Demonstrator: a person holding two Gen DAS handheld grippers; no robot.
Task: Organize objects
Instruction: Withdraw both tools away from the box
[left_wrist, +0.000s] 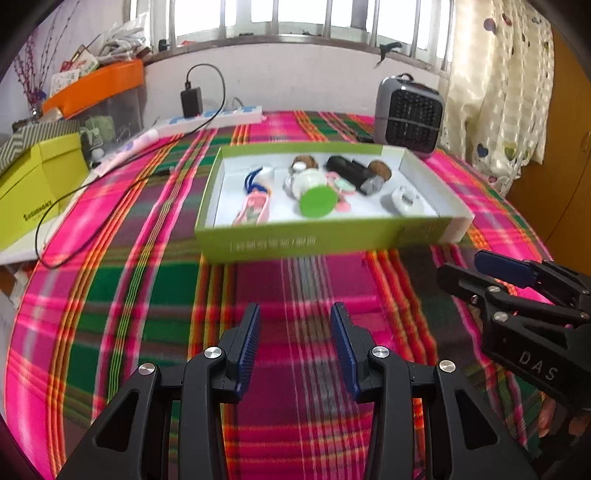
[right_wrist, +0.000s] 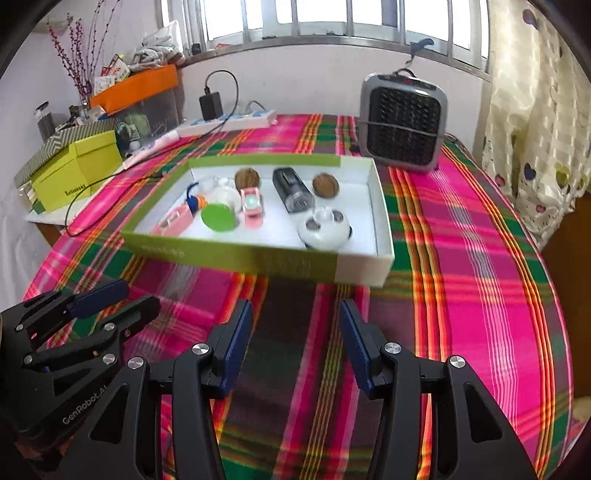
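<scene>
A shallow green box (left_wrist: 325, 242) (right_wrist: 236, 254) with a white inside lies on the plaid cloth. In it are a green-lidded jar (left_wrist: 316, 197) (right_wrist: 218, 216), two brown walnuts (right_wrist: 247, 178) (right_wrist: 325, 186), a black charger (left_wrist: 354, 173) (right_wrist: 293, 190), a pink toy (right_wrist: 252, 204), a pink item with a blue cord (left_wrist: 253, 206) (right_wrist: 173, 220) and a white round case (left_wrist: 404, 199) (right_wrist: 324, 229). My left gripper (left_wrist: 295, 314) (right_wrist: 110, 299) is open and empty, short of the box. My right gripper (right_wrist: 295, 308) (left_wrist: 469, 269) is open and empty beside it.
A grey heater (left_wrist: 408, 112) (right_wrist: 402, 122) stands behind the box. A power strip with a black adapter (left_wrist: 192, 101) (right_wrist: 210, 105) and cable lies at the back. Yellow-green boxes (left_wrist: 33, 184) (right_wrist: 74, 170) sit at left. A curtain (right_wrist: 532, 110) hangs at right.
</scene>
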